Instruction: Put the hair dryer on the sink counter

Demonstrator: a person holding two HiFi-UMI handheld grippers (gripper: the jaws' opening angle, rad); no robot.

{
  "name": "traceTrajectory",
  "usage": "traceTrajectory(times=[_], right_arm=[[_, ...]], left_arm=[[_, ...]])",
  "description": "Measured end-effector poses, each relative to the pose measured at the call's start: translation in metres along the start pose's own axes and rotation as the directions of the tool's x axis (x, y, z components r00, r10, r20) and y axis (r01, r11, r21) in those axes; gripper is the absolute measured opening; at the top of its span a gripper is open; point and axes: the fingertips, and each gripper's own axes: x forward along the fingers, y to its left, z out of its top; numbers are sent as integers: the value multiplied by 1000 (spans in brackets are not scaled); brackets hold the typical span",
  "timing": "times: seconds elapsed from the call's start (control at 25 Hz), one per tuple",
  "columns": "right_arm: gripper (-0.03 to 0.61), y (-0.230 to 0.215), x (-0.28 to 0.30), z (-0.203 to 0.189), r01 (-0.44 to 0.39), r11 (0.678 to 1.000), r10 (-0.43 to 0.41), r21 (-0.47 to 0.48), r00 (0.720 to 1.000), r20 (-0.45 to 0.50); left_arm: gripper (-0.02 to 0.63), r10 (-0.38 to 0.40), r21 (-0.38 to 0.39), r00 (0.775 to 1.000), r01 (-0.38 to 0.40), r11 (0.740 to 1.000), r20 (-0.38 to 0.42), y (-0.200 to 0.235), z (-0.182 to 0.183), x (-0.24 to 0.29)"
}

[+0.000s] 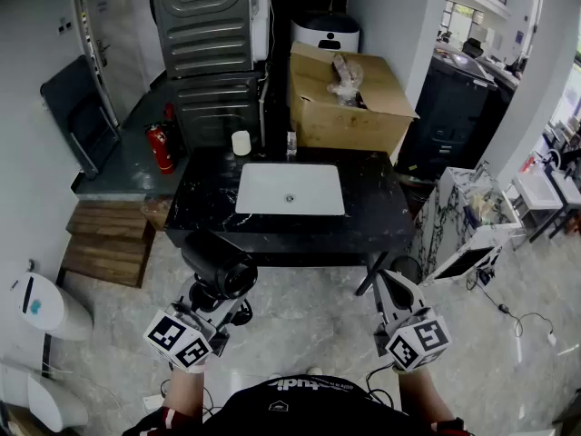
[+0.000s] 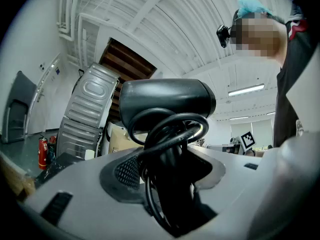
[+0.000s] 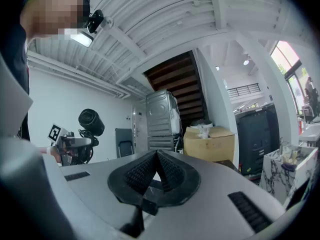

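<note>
My left gripper is shut on a black hair dryer, held upright in front of me above the floor and short of the counter. In the left gripper view the jaws clamp the hair dryer's handle, and its black cord is looped round it. The black marble sink counter with its white basin stands ahead, a step away. My right gripper hangs at the right, shut with nothing in it; its ribbed pads meet at the tip. The right gripper view shows the hair dryer off to its left.
A white cup stands on the counter's back left. Behind it are a cardboard box and a grey appliance. A red fire extinguisher and wooden pallets lie left; a marble-patterned cabinet stands right.
</note>
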Motion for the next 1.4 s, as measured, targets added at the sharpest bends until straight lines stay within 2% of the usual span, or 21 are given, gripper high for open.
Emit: traceTrajectory(times=[0.24,0.44,0.76,0.92,1.2,1.4], right_arm=[[37,-3,-2,5,-3,1000,3,-18,1000,-1],[40,-8,-5,9,-30,998,28,49,999,47],[40,-24,-9,-4,-38,998,38,44,999,-8],[40,-40,-9,-13,-35,997,38,71,999,-33],[40,-74,-11,-32,-50,991,57,125,997,-51],[40,-90,6,-44,-40,987,50,155,997,-62]], left_arm=[[249,-1,5,1000,1,1000,-6,-6,2,3],[249,3,-5,1000,-3,1000,-4,-9,-2,7],[249,31,-26,999,-31,999,-8,-16,-14,19],[249,31,-50,999,-31,998,-14,-23,-22,27],[249,71,-41,997,-72,997,-33,-34,-33,47],[249,95,-37,993,-98,994,-74,-19,-45,59]])
